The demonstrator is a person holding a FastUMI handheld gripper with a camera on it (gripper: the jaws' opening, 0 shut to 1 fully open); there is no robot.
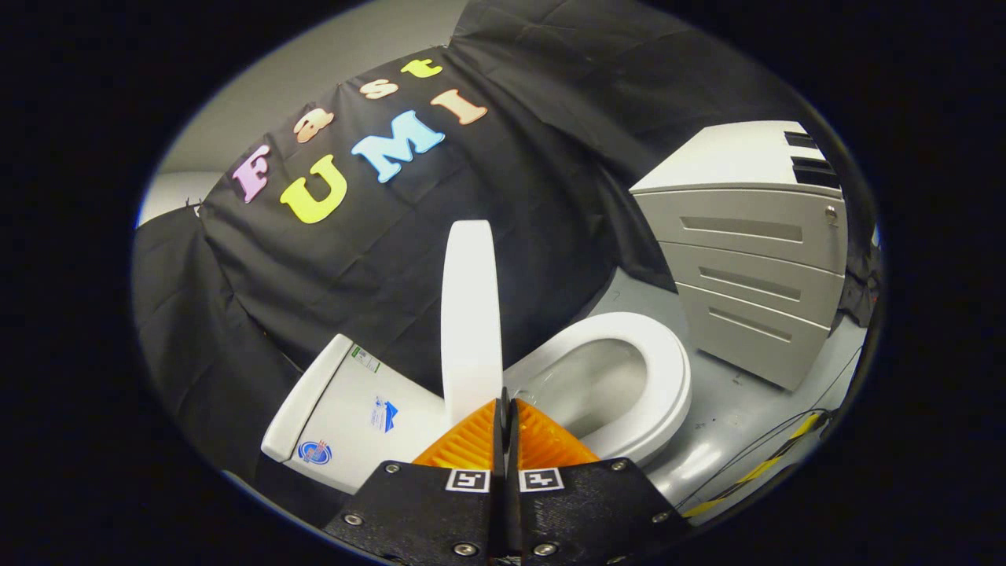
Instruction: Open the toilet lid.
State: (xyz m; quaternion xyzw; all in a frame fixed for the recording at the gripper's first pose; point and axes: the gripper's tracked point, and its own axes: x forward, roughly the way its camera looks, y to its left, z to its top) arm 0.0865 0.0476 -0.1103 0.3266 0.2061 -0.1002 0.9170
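The white toilet lid [470, 314] stands raised, seen edge-on, rising straight up just beyond my fingertips. To its right lies the white seat ring [660, 369] around the open bowl [585, 385]. To its left is the white tank [354, 413] with small stickers on it. My gripper [504, 402] is shut, its two fingers pressed together with nothing between them, tips close below the lid's lower edge.
A grey drawer cabinet [754, 259] stands on the grey floor [739, 409] beyond the bowl to the right. Cables and a yellow-black strip [754, 472] run along the floor near it. Black cloth hangs behind the toilet.
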